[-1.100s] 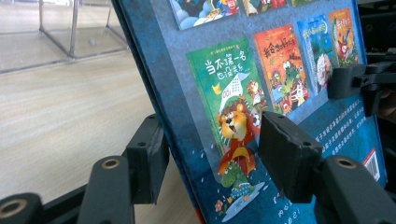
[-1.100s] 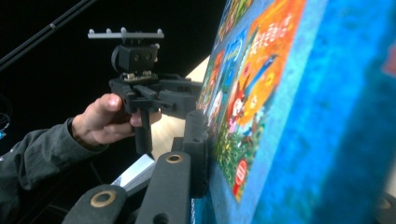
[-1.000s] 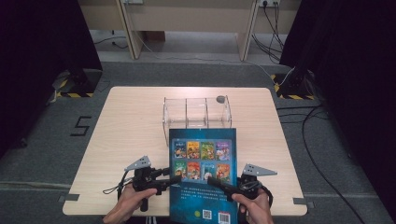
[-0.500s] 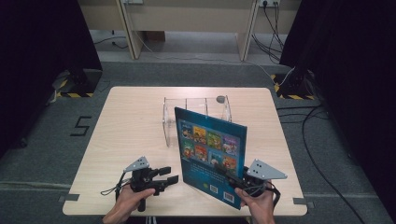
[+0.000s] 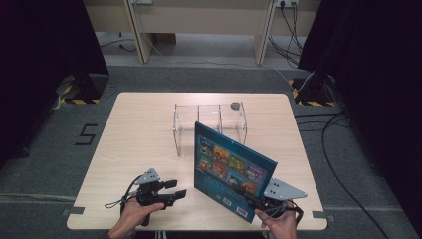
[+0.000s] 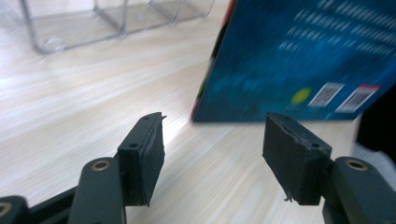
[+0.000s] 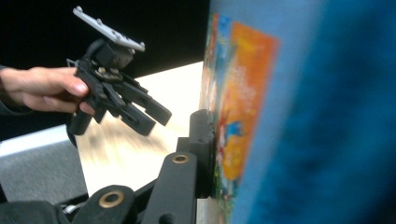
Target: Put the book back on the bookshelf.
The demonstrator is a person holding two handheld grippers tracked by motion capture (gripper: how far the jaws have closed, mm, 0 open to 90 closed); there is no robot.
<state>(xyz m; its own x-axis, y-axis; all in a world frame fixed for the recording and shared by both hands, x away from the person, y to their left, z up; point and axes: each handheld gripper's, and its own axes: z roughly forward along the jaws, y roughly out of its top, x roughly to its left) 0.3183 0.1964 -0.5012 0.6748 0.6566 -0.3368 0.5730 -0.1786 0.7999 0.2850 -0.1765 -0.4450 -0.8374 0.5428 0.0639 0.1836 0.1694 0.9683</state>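
Two grippers are working at the near edge of the table [image 5: 139, 129]. Right gripper [image 5: 249, 198] is clamping the blue book [image 5: 231, 167] by its lower corner, holding it upright and tilted, standing just in front of the clear plastic rack [image 5: 209, 124]. Left gripper [image 5: 176, 193] is hanging beside the book, apart from it, its jaws having just been opening with nothing between them.

Lab — black curtains [image 5: 45, 59], taped floor [image 5: 74, 101]
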